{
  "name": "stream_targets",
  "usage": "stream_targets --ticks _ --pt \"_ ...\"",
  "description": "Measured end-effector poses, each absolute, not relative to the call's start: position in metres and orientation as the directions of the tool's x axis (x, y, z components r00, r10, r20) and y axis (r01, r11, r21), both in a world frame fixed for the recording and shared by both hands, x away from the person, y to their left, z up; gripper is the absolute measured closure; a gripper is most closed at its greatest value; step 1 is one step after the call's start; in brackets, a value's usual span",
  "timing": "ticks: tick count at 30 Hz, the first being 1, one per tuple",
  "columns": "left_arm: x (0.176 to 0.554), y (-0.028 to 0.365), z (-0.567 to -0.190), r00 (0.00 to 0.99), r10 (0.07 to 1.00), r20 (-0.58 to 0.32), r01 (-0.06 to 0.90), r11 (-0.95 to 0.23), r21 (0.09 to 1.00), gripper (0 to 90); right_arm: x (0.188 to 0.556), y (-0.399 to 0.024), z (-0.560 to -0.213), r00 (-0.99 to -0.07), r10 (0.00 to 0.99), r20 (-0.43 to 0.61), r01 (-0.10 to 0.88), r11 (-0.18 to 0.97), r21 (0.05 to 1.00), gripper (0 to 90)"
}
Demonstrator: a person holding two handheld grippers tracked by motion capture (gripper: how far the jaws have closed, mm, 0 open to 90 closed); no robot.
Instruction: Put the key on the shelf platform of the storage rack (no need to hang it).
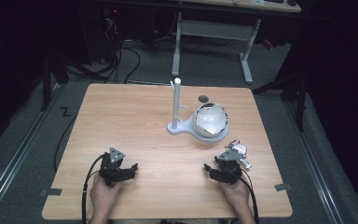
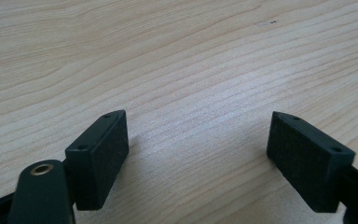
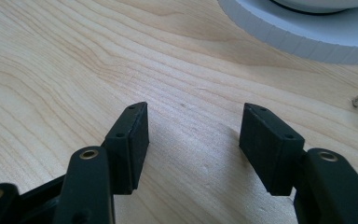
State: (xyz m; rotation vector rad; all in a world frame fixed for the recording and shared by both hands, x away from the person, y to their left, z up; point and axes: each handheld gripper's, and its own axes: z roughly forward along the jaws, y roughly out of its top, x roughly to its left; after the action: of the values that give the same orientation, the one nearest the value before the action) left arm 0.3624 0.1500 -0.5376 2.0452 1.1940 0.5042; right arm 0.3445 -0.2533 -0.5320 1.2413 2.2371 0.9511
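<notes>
The left gripper [image 1: 121, 169] rests low over the bare light-wood counter [image 1: 135, 116] near its front edge, held from below by the person's left hand [image 1: 103, 193]. In the left gripper view its jaws stand wide apart with only wood grain between them, so it holds nothing.

Toward the middle and back of the counter stands a white stand with a tall upright post and a flat round base [image 1: 177, 127]. On that base sits a white, shiny globe-shaped bowl [image 1: 210, 119], tilted so its opening faces the front.

Just right of and nearer than the base lies a small metal-and-clear-plastic part [image 1: 238, 151], flat on the wood. The right gripper [image 1: 216, 169] sits immediately in front of it, apart from it. In the right gripper view its jaws are also spread open and empty, with the rim of the white base ahead and a sliver of the small part at the right edge.

As a judgement, the work is at its very start: nothing is grasped, and the reach, the grip and any placing on the stand all remain.
</notes>
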Motion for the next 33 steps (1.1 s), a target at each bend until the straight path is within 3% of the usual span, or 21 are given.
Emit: stream_targets --ticks 33 --pt "0.3625 0.1500 -0.5377 0.497 0.867 -0.018 0.592 -0.325 0.738 21.0 0.3442 -0.2522 -0.5319 -0.515 0.857 -0.023 0.578 0.367 0.729 41.7"
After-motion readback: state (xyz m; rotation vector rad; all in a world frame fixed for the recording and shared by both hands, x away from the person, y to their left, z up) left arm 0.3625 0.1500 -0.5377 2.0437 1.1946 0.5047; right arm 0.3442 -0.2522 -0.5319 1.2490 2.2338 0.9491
